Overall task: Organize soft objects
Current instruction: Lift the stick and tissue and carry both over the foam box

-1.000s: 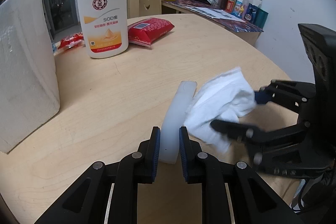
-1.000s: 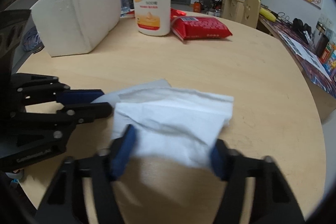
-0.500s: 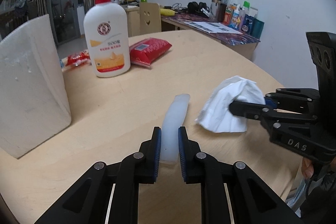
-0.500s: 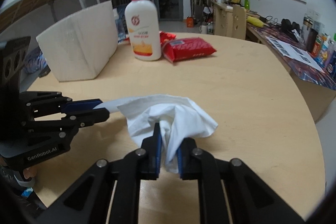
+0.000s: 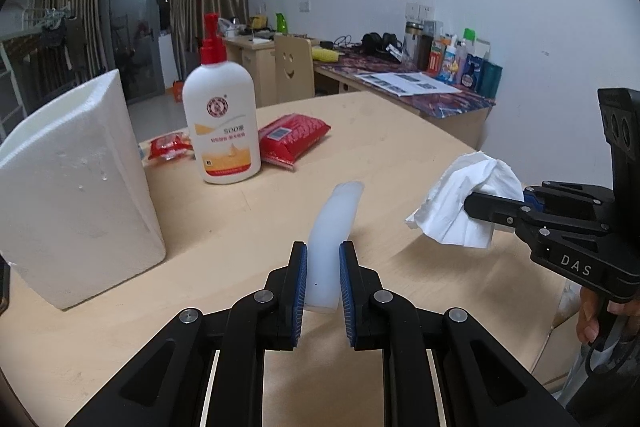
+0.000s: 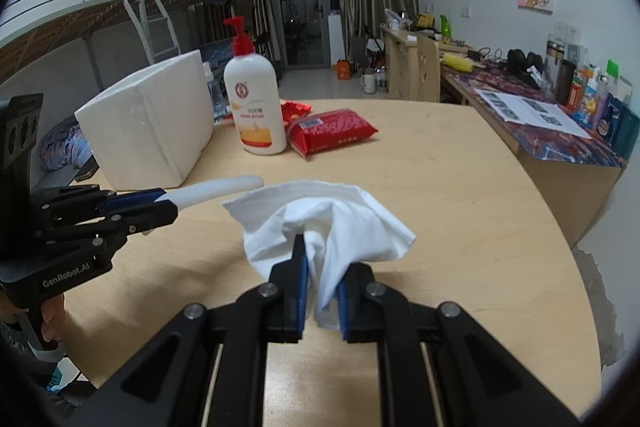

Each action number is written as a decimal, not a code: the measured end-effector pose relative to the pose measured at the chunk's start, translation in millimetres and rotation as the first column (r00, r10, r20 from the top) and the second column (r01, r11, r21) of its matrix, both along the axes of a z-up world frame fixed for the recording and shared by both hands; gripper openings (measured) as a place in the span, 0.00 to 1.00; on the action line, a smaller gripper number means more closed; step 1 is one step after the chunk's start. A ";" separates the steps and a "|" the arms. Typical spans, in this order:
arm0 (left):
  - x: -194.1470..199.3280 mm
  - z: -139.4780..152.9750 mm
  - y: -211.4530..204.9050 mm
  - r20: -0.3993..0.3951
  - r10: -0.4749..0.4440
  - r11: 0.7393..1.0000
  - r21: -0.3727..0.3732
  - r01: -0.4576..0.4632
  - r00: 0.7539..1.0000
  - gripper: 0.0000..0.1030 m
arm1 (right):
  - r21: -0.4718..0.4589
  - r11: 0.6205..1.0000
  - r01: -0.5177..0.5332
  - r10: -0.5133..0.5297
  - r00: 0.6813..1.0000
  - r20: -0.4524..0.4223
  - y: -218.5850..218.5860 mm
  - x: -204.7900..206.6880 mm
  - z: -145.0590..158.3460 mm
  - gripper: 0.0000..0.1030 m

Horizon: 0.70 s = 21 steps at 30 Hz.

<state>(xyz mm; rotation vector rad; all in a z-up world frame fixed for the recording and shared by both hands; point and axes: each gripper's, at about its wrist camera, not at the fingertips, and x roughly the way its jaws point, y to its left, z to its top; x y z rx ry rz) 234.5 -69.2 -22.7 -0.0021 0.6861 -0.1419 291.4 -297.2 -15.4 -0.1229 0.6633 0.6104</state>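
Both grippers are carrying something above the pale round wooden table. The left gripper has its blue pads pinched narrowly on the near end of a long, translucent white soft strip. The strip's long axis runs straight ahead of the fingers, sagging slightly at the far tip. The right gripper is clamped on a crumpled white paper tissue, which blooms out forward and above its fingertips.

The white foam box stands ahead and to the left of the left gripper, so that hand looks nearer to it. If the box is the destination, the strip would go in lengthwise. A white lotion pump bottle and a red wipes packet sit farther ahead.
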 end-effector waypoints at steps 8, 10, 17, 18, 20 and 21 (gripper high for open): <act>-22.5 18.7 -2.9 0.054 -0.001 1.000 0.006 0.001 0.999 0.17 | 0.037 0.999 0.012 -0.013 0.999 0.031 -7.2 -10.0 15.0 0.15; -27.5 23.1 -3.3 0.066 0.001 1.000 0.009 -0.002 0.998 0.17 | 0.048 0.999 0.018 -0.019 0.999 0.037 -8.5 -12.6 17.8 0.15; -43.1 34.5 -3.3 0.095 0.010 1.000 0.015 -0.011 0.995 0.17 | 0.075 0.997 0.021 -0.026 0.998 0.061 -11.5 -23.9 26.3 0.15; -45.1 35.8 -3.6 0.100 0.012 1.000 0.017 -0.014 0.995 0.17 | 0.075 0.997 0.022 -0.027 0.998 0.065 -11.6 -25.6 27.2 0.15; -50.0 38.4 -3.0 0.105 0.013 1.000 0.017 -0.015 0.994 0.17 | 0.073 0.997 0.022 -0.027 0.997 0.072 -11.1 -28.6 29.1 0.15; -50.3 39.3 -2.6 0.106 0.014 1.000 0.016 -0.016 0.994 0.17 | 0.073 0.997 0.022 -0.027 0.997 0.076 -11.0 -29.8 29.9 0.15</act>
